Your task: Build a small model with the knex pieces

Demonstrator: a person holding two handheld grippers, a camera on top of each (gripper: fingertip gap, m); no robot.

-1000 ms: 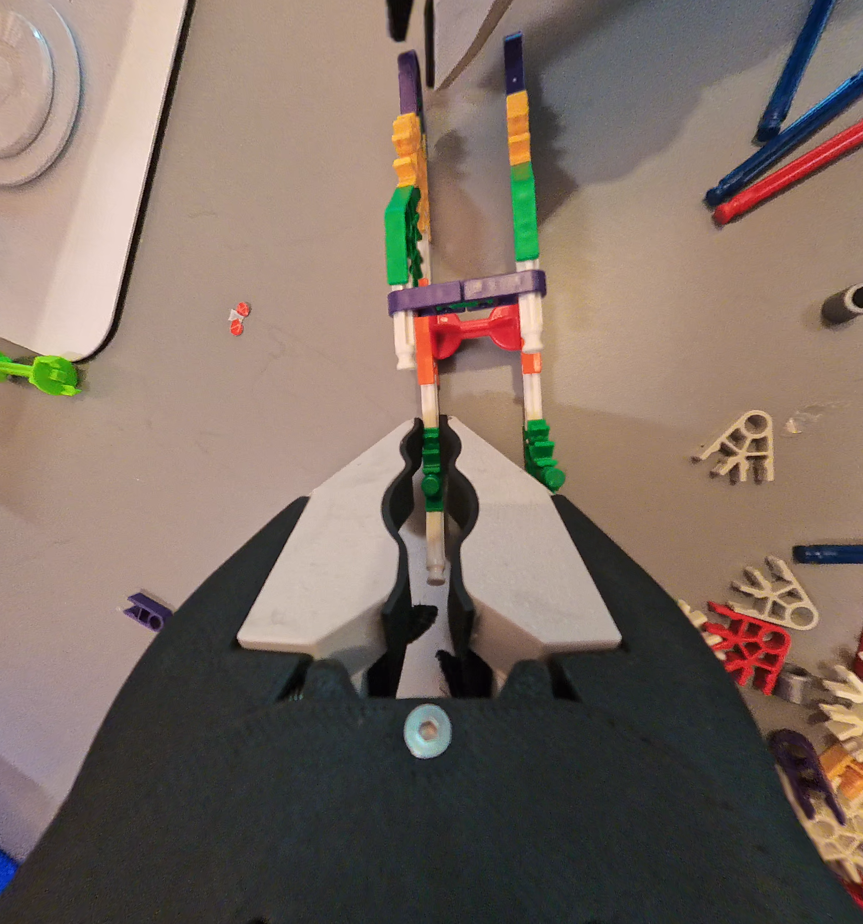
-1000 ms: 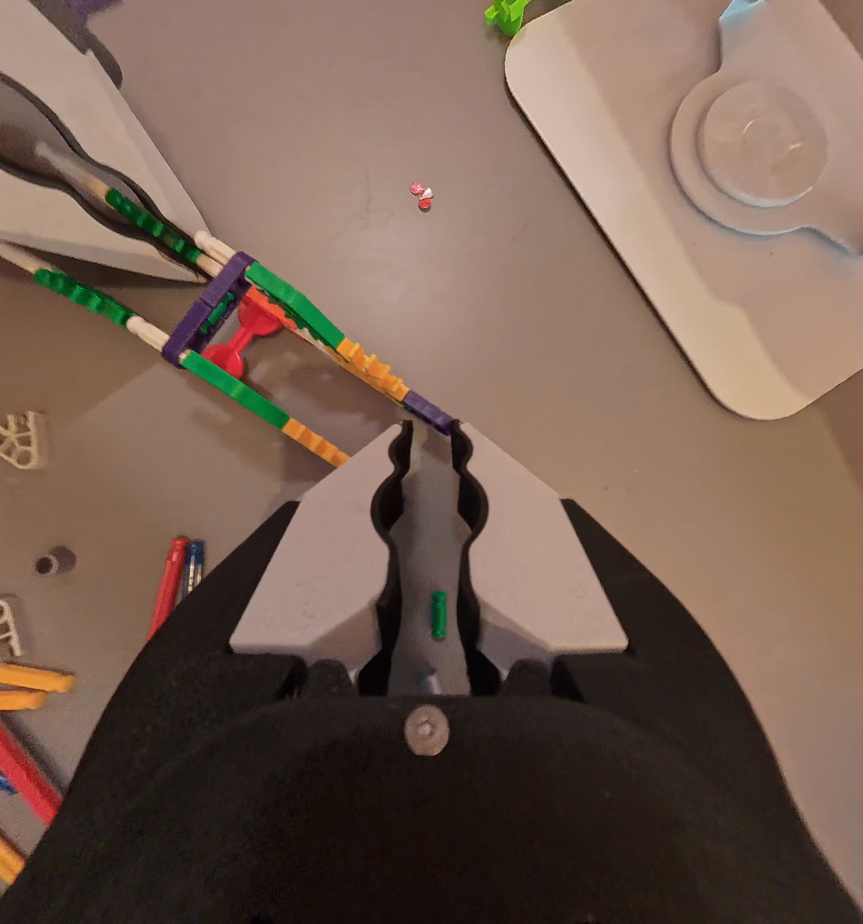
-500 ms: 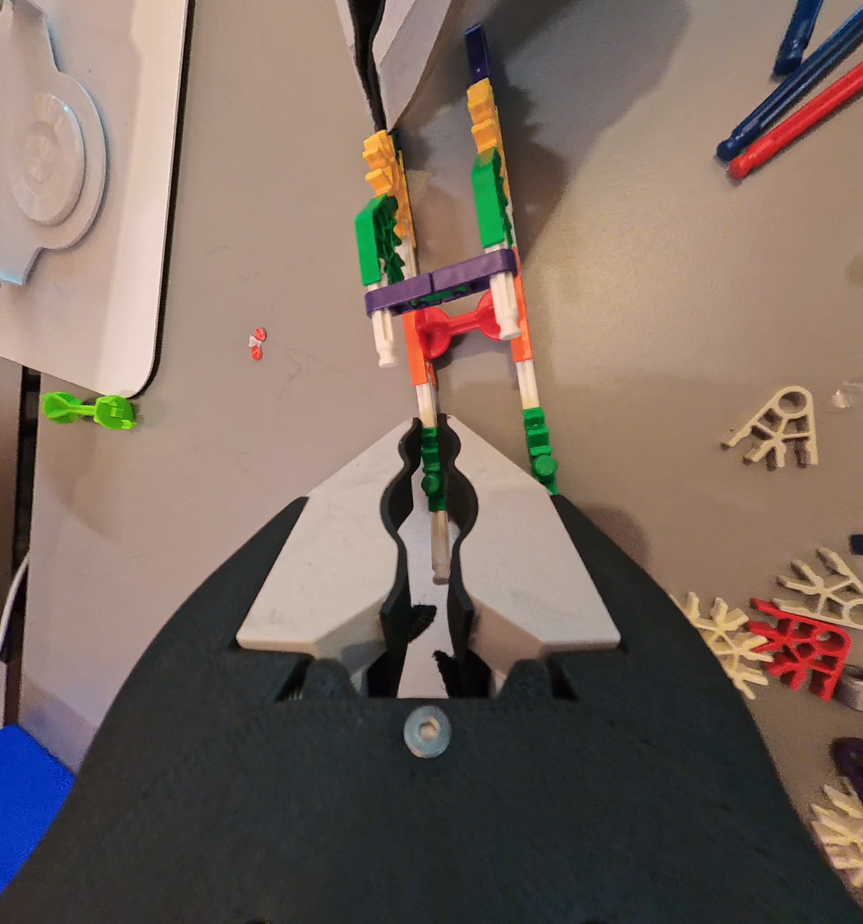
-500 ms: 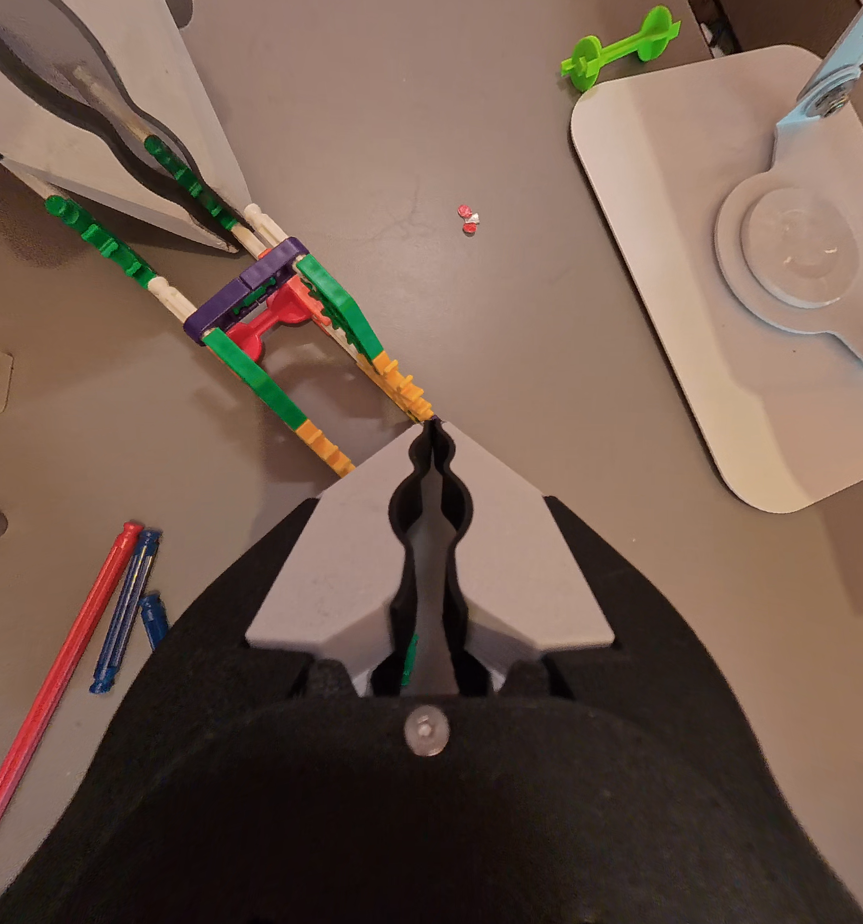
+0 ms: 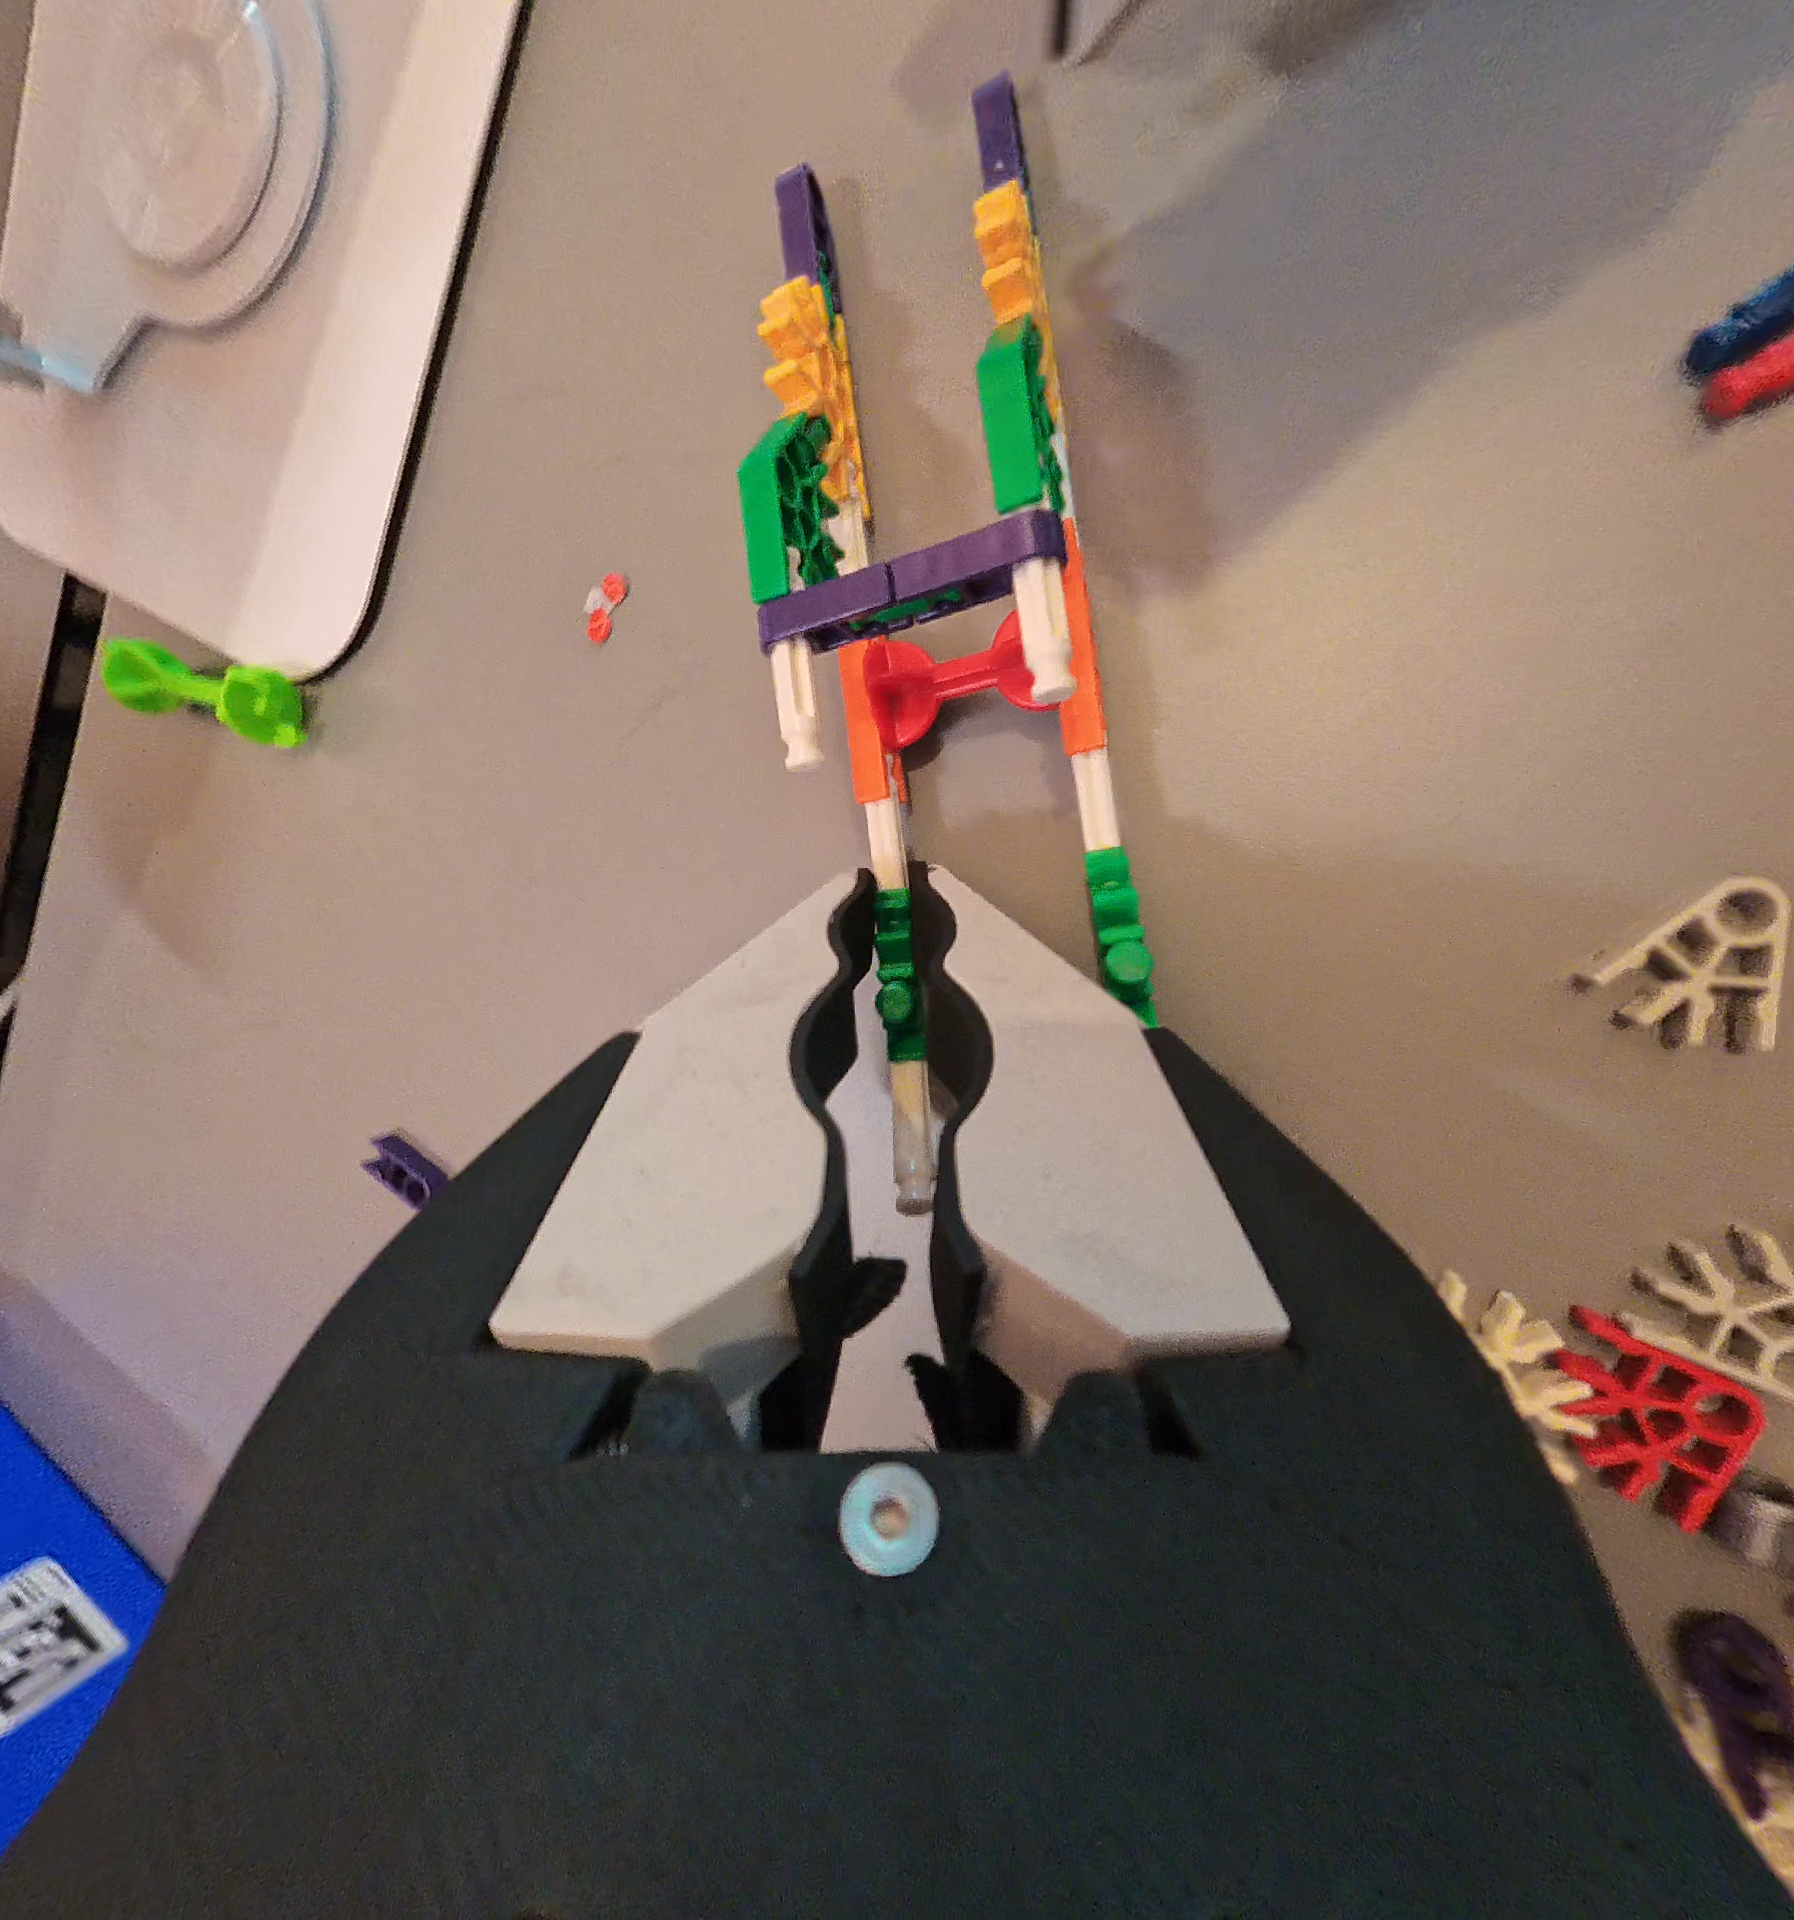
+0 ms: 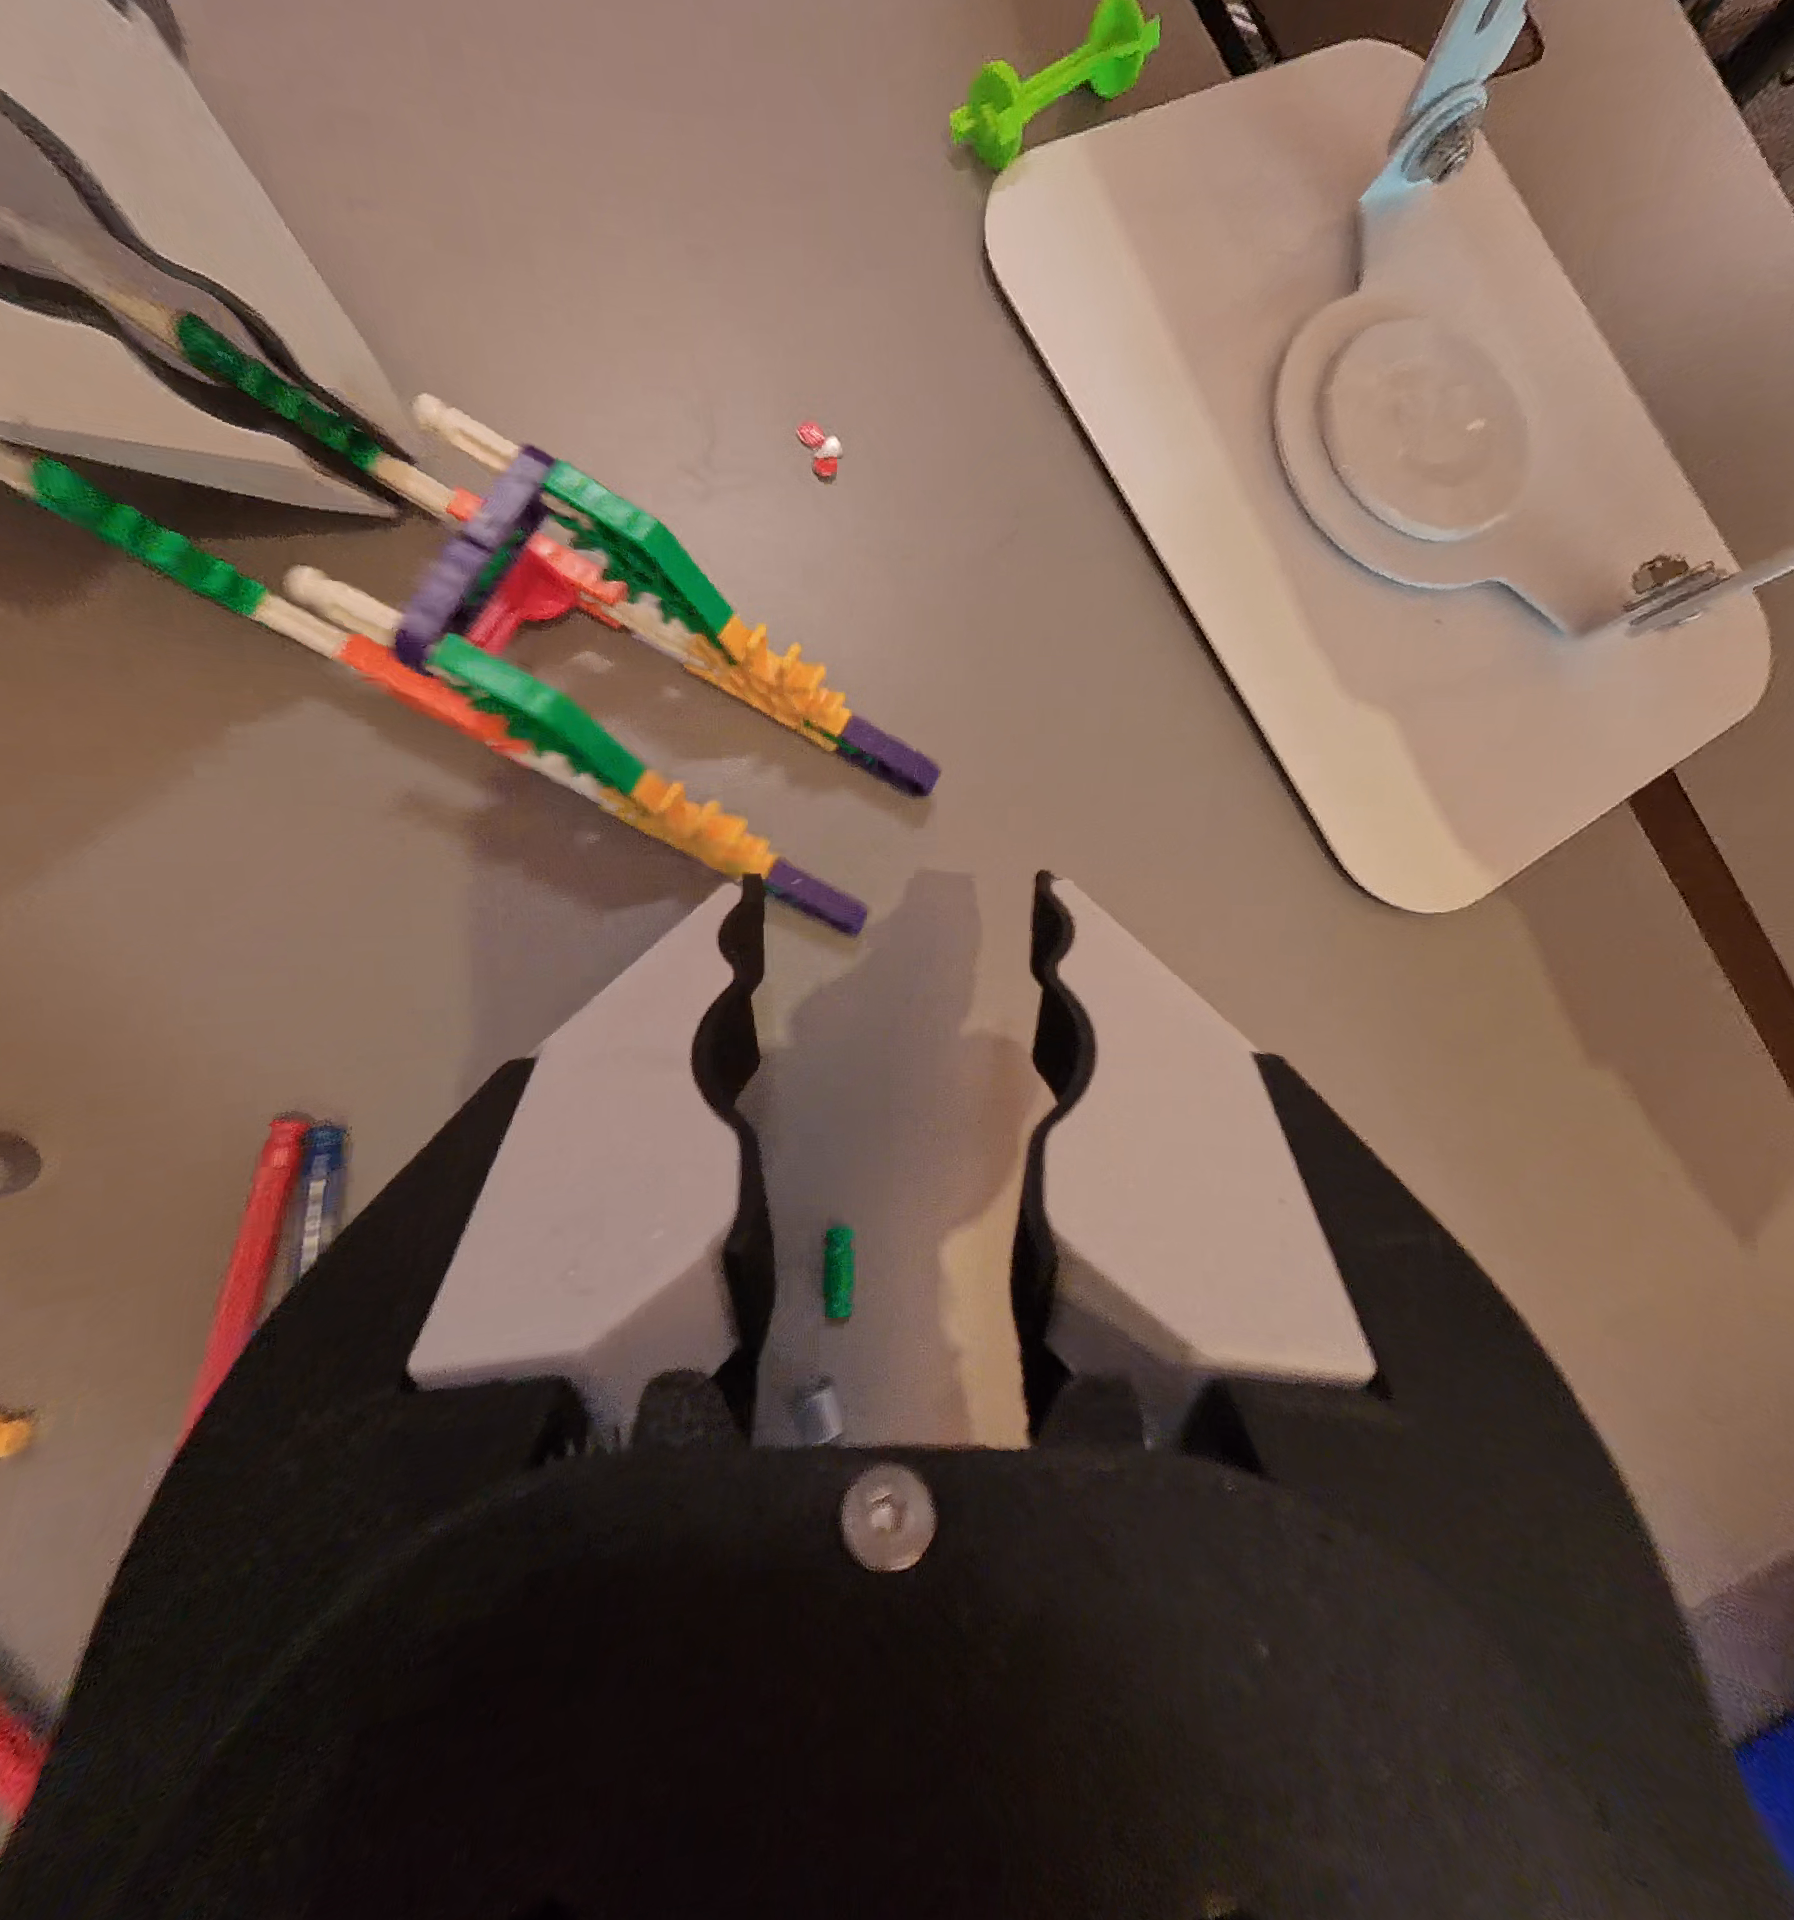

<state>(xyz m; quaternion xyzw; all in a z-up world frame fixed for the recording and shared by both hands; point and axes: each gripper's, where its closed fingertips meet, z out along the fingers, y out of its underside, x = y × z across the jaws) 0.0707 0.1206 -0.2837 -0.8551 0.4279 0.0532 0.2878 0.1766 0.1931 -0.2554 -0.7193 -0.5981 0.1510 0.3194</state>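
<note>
The left gripper [image 5: 898, 894] is closed on one white rod of the rod-and-connector frame [image 5: 914, 582], pinched at a dark green sleeve, so the frame is carried out ahead of the fingertips above the grey table [image 5: 457, 935]. A steady pinch and a level wrist are judged best, since the frame is held by one rail only and could twist.

The right gripper [image 6: 898, 904] is spread wide and nothing is held in it; the nearer purple rail end is seen just beside its left fingertip, whether touching cannot be told. Between its fingers, on the table, a small green piece [image 6: 839, 1273] lies loose.

Far left of the left gripper a pale base plate [image 5: 249, 343] and a lime spool [image 5: 207, 691] are seen; to its right, loose white and red connectors [image 5: 1662, 1413] are scattered.
</note>
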